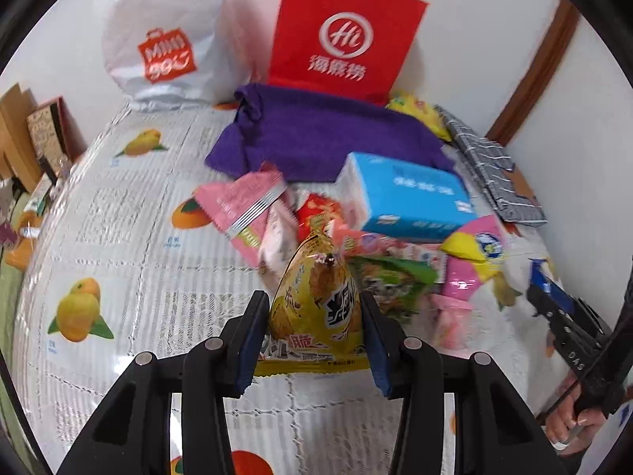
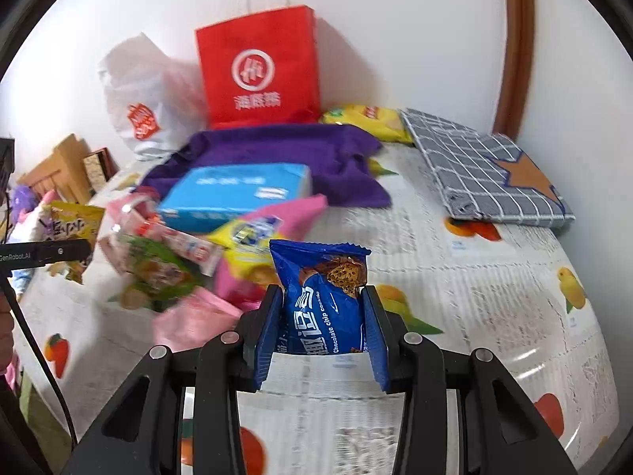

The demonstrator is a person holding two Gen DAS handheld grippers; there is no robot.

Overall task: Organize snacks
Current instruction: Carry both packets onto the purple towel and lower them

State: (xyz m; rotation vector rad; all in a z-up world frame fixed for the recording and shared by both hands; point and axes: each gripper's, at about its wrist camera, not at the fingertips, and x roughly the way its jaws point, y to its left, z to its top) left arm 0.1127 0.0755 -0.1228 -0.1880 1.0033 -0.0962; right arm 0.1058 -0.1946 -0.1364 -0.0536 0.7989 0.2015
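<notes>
Right between the blue pads of the left gripper (image 1: 315, 340) sits a yellow crinkly snack packet with black lettering (image 1: 316, 312), pinched from both sides and standing up off the fruit-printed white tablecloth (image 1: 118, 213), its sealed lower edge hanging toward the camera. Just beyond that packet's tip lies the loose heap of snacks: a pink foil sachet with a ribbed silver seal (image 1: 241, 206) ahead and to the left, a green printed bag (image 1: 389, 281) close on the right, and a light blue rectangular carton (image 1: 407, 198) farther ahead to the right, resting at the near edge of a rumpled purple towel (image 1: 316, 138). Behind the towel a red paper carrier bag with a white round logo (image 1: 340, 35) stands against the wall, with a white plastic shopping bag bearing an orange logo (image 1: 166, 47) to its left. The right gripper (image 2: 323, 324) is likewise closed on a snack, a blue glossy packet of chocolate chip cookies (image 2: 324, 301), which stands upright between its fingers above the cloth. Ahead and left of that packet lies the same heap, a yellow and pink pouch (image 2: 253, 237) nearest, while far ahead on the right a grey checked fabric pouch with a brown star (image 2: 486, 174) lies flat.
</notes>
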